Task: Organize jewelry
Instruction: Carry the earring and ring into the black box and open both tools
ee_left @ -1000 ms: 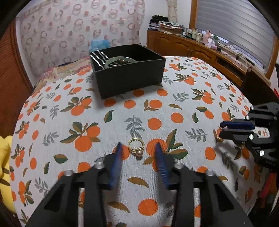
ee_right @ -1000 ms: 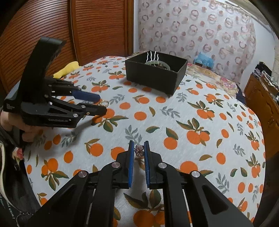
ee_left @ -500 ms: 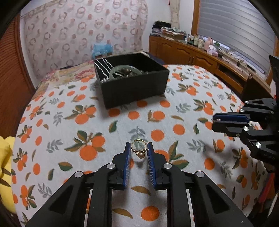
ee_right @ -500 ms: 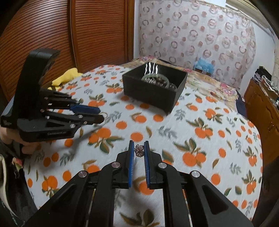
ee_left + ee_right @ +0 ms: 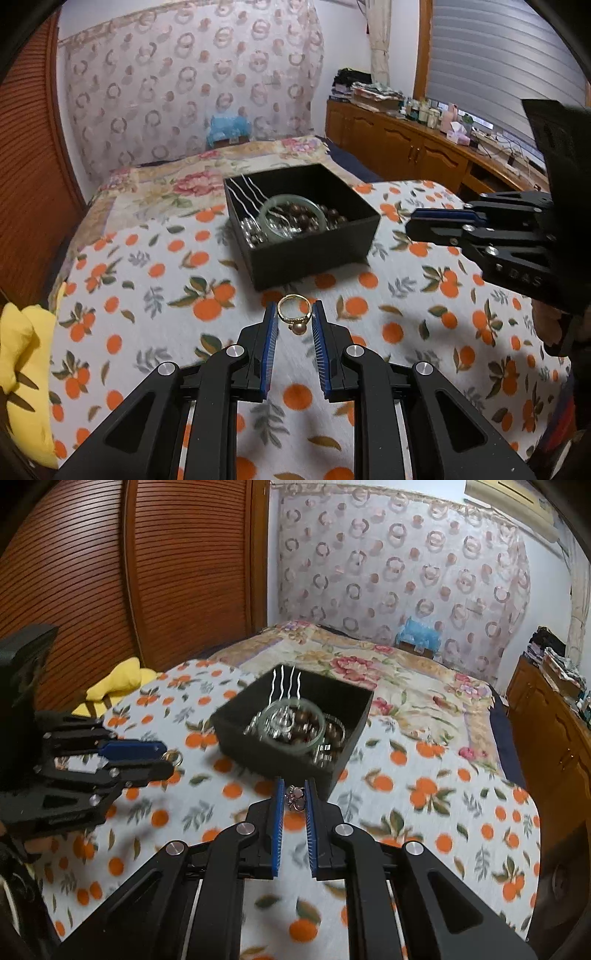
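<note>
1. at far left, a yellow cloth (image 5: 22,373) lies at the edge of the bed, beside a brown slatted door (image 5: 110,572).
2. our left tool (image 5: 294,321) is closed narrow on a gold ring (image 5: 294,314) with a small brown bead; its jaws have just been closing, and the ring sits pinched between the blue pads, lifted off the orange-print cloth (image 5: 147,295) that covers the bed.
3. just beyond the ring stands an open black box (image 5: 314,254). inside we see a pale green bangle (image 5: 293,219), dark beads, silver pieces and wavy silver hairpins (image 5: 247,194) leaning on its back wall.
4. our right tool (image 5: 294,799) is closed narrow on a small pinkish jewel (image 5: 294,800), too small to make out, held above the cloth just in front of the box's near corner.
5. at far right, a wooden cabinet (image 5: 424,155) carries bottles and folded clothes.
</note>
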Motion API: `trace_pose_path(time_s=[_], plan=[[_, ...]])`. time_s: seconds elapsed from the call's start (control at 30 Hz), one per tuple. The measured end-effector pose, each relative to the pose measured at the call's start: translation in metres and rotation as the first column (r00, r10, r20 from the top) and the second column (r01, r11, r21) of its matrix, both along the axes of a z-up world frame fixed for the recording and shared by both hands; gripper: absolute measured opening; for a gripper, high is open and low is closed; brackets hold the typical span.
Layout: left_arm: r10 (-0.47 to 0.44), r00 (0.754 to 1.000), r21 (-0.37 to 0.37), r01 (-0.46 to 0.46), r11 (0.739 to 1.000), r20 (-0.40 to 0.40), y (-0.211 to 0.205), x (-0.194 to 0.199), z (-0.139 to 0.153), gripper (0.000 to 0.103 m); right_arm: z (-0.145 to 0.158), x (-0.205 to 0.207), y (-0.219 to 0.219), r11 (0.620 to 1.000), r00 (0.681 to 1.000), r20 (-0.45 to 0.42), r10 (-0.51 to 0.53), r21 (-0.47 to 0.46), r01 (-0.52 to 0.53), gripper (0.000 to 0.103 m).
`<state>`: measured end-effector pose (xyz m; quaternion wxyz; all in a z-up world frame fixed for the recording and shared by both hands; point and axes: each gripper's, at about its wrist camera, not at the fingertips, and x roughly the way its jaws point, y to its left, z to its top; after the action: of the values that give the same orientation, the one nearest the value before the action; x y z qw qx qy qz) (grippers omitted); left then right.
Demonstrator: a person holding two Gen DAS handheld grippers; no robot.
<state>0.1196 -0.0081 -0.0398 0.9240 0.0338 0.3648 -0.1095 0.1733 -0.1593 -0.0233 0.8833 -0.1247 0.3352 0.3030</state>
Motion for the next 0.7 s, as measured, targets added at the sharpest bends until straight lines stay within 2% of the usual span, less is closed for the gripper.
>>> trace_pose_path(time_s=[0.23,0.4,0.7], plan=[[0.017,1.000,0.008,-0.017,1.000,0.020,0.006,0.012,0.010,0.018,0.006,0.038,0.014,1.000,1.000,-0.009,-0.013,0.024,0.013,0.012],[0.024,0.999,0.047,-0.026,0.999,0.035,0.008,0.022,0.016,0.018,0.006,0.065,0.022,0.999,0.999,-0.034,-0.034,0.041,0.035,0.012],[0.037,0.998,0.066,-0.040,0.997,0.055,0.011,0.041,0.029,0.018,0.010,0.095,0.031,0.996,0.998,-0.056,-0.042,0.071,0.046,0.013]])
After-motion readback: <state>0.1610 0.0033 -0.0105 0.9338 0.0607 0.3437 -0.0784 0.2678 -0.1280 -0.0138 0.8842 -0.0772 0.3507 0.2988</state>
